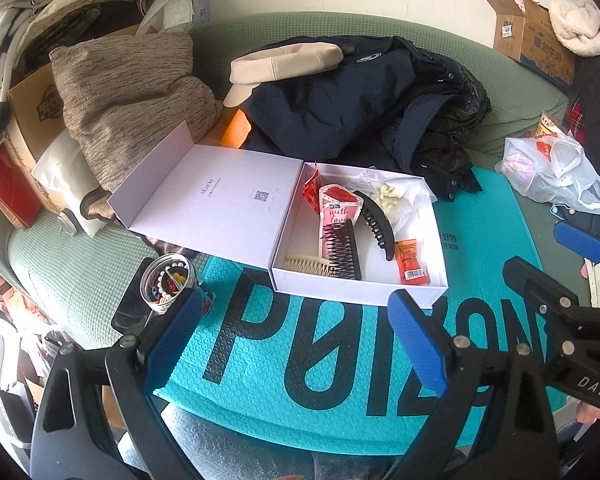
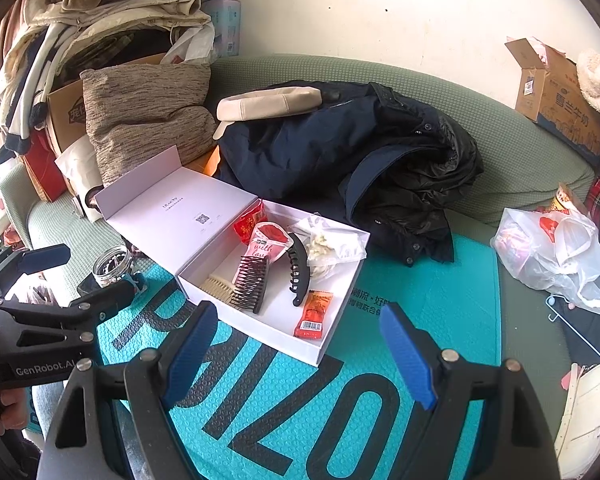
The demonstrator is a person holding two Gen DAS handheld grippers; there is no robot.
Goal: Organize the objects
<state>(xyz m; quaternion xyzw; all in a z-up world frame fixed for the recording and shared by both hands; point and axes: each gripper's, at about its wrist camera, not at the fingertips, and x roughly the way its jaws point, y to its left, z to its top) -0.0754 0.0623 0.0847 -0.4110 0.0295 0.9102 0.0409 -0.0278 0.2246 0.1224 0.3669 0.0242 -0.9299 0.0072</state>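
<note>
Tongs idle: left tongs [image 1: 296, 344] and right tongs [image 2: 300, 356] both gape, nothing between them, low in frame over the teal mat [image 1: 340, 380]. White box [image 1: 360, 292], mid-frame, lid flung back for loading, holds combs, black claw clip [image 1: 376, 220], snack packets. Glass jar [image 1: 166, 284] at lower left holds beads.

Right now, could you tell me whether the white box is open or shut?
Open: the white box has its lid folded back flat, exposing combs and a hair claw inside.
</note>
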